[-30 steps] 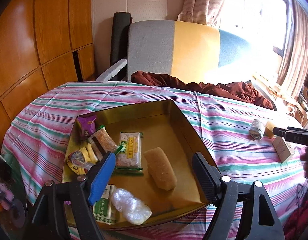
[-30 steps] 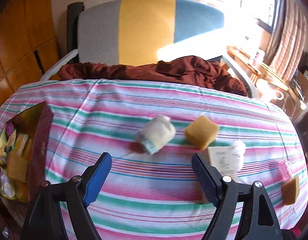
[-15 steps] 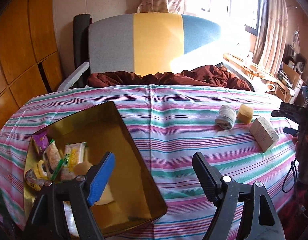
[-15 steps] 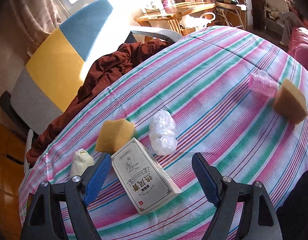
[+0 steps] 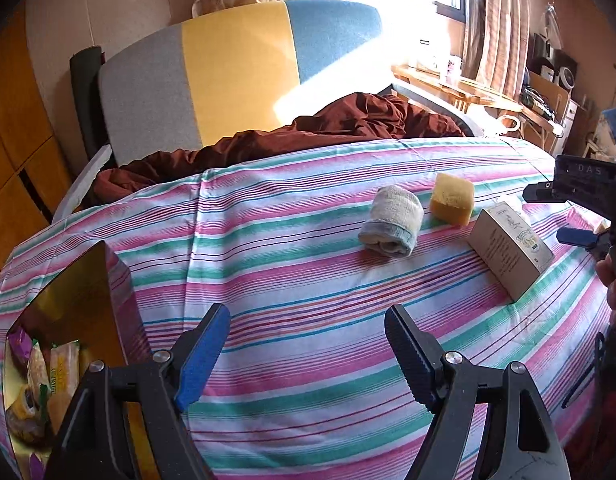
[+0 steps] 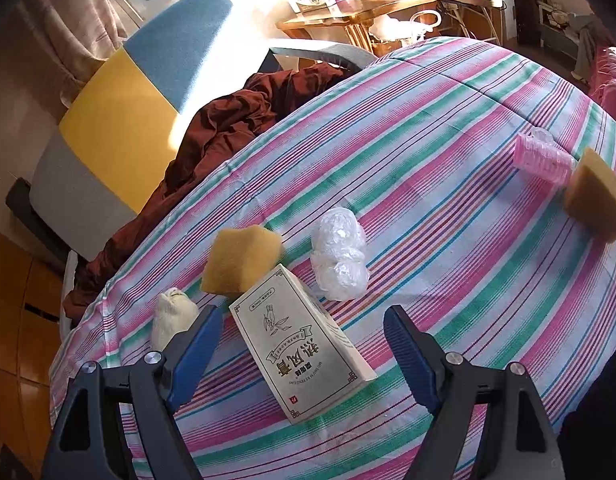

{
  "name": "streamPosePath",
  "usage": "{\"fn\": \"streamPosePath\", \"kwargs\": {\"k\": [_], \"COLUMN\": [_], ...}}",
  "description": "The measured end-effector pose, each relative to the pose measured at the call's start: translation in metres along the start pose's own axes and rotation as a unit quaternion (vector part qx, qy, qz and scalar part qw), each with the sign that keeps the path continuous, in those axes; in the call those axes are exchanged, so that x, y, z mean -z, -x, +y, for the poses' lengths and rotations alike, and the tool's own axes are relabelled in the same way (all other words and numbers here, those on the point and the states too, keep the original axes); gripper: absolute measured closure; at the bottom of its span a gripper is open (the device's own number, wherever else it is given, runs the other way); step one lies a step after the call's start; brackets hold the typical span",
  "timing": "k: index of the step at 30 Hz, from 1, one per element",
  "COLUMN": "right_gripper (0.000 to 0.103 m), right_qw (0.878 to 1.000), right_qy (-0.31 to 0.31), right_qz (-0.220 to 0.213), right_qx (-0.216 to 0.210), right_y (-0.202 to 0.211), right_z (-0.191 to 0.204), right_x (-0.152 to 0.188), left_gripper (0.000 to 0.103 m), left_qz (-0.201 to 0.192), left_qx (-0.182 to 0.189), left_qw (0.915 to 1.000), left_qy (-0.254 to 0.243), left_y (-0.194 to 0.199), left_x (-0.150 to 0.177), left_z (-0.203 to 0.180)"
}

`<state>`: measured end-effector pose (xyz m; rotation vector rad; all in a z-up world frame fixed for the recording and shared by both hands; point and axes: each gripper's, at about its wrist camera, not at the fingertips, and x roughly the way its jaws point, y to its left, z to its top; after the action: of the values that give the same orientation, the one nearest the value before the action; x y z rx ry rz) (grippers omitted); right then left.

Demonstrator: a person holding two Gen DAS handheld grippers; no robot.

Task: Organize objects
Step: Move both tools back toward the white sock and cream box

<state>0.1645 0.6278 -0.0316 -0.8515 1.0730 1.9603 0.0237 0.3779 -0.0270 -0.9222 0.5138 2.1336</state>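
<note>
Left view only: gold box (image 5: 88, 280) with snacks, near left on the tabletop (image 5: 308, 280); left tool (image 5: 308, 344) open, empty, now past the box. Right view only: plastic wad (image 6: 340, 256), pink roller (image 6: 542, 158); right tool (image 6: 302, 344) open, astride the white carton (image 6: 300, 344), unmoved from 0.5 s back.

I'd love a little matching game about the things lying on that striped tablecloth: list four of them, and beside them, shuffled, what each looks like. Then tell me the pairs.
Things:
1. carton
2. rolled sock
3. sponge
4. crumpled plastic wrap

Looks:
A. clear and shiny
B. yellow-orange block
C. off-white with printed drawing and lettering
D. cream with a grey end

Pairs: 1-C, 2-D, 3-B, 4-A
</note>
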Motion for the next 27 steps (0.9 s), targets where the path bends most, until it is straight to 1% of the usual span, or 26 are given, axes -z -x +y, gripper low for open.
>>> {"fn": "streamPosePath", "kwargs": {"k": [6,14,15,17,22,24,27], "right_gripper": [0.019,0.019,0.019,0.019,0.019,0.019,0.019], "right_qw": [1.0,0.999,0.999,0.999,0.999,0.998,0.996], "right_qy": [-0.013,-0.027,-0.028,-0.03,-0.04,-0.051,-0.083], "right_qz": [0.0,0.007,0.008,0.008,0.008,0.005,-0.012], "right_qx": [-0.008,-0.019,-0.02,-0.021,-0.024,-0.025,-0.025], "right_y": [0.002,0.001,0.001,0.0,0.0,0.001,0.006], "right_z": [-0.005,-0.009,-0.01,-0.011,-0.014,-0.018,-0.031], "right_x": [-0.002,-0.003,-0.004,-0.004,-0.005,-0.005,-0.009], "left_gripper": [0.023,0.023,0.022,0.018,0.017,0.017,0.016], "left_qz": [0.009,0.006,0.004,0.002,-0.007,-0.009,-0.009], "left_qx": [0.007,0.018,0.021,0.027,0.048,0.055,0.065], "left_qw": [0.9995,0.9988,0.9987,0.9983,0.9972,0.9965,0.9958], "left_qy": [-0.028,-0.045,-0.047,-0.051,-0.057,-0.062,-0.063], "left_y": [-0.02,-0.035,-0.037,-0.041,-0.054,-0.061,-0.072], "left_x": [-0.01,-0.027,-0.03,-0.035,-0.053,-0.059,-0.069], "left_z": [-0.019,-0.034,-0.036,-0.039,-0.047,-0.05,-0.055]}}
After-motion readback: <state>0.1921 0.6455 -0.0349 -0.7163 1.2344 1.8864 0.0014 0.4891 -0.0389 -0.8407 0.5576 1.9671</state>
